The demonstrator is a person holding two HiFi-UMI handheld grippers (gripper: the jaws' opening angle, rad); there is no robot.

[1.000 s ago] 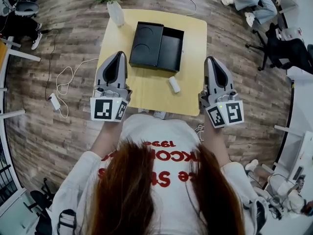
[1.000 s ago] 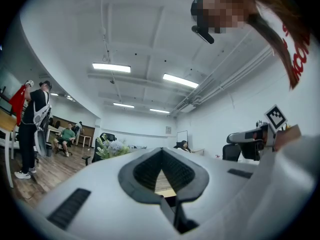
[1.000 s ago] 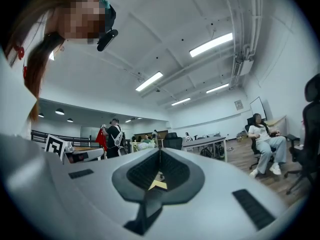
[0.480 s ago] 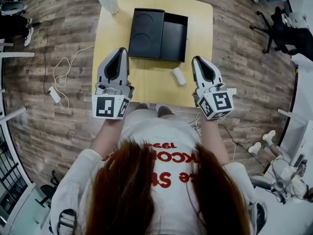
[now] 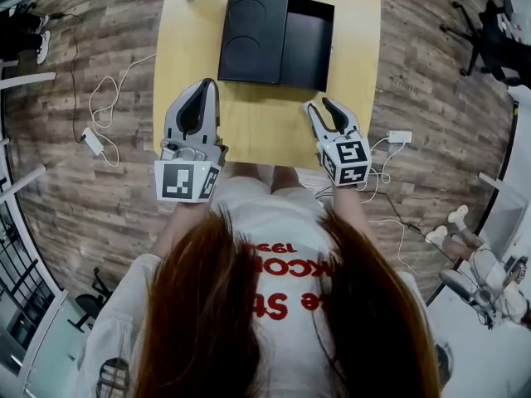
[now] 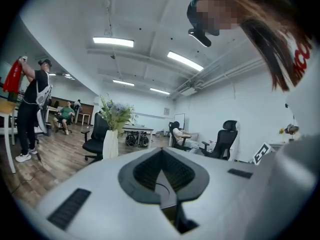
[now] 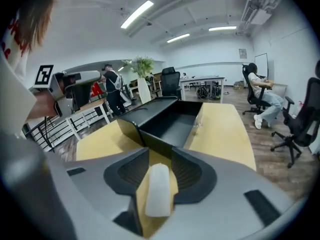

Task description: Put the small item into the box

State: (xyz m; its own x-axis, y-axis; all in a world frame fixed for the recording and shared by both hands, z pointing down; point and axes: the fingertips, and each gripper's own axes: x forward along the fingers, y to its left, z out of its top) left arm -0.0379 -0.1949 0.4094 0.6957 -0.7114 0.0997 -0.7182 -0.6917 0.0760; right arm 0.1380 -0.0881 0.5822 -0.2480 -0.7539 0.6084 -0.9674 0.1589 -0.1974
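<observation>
1. Step in hand: grasp approach. Right gripper, jaws opening, straddles the small white item on the yellow surface, unpressed.
2. Left gripper: jaws clenched, empty.
3. Next: clamp, lift, carry to the black box at 12 o'clock.

Right gripper jaws opening at yellow table's near edge, left gripper beside, black box beyond

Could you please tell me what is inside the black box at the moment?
Nothing shows in the open compartment of the black box; its shadowed corners are hard to read. The small white item lies outside, on the table, between the opening jaws of the right gripper.
</observation>
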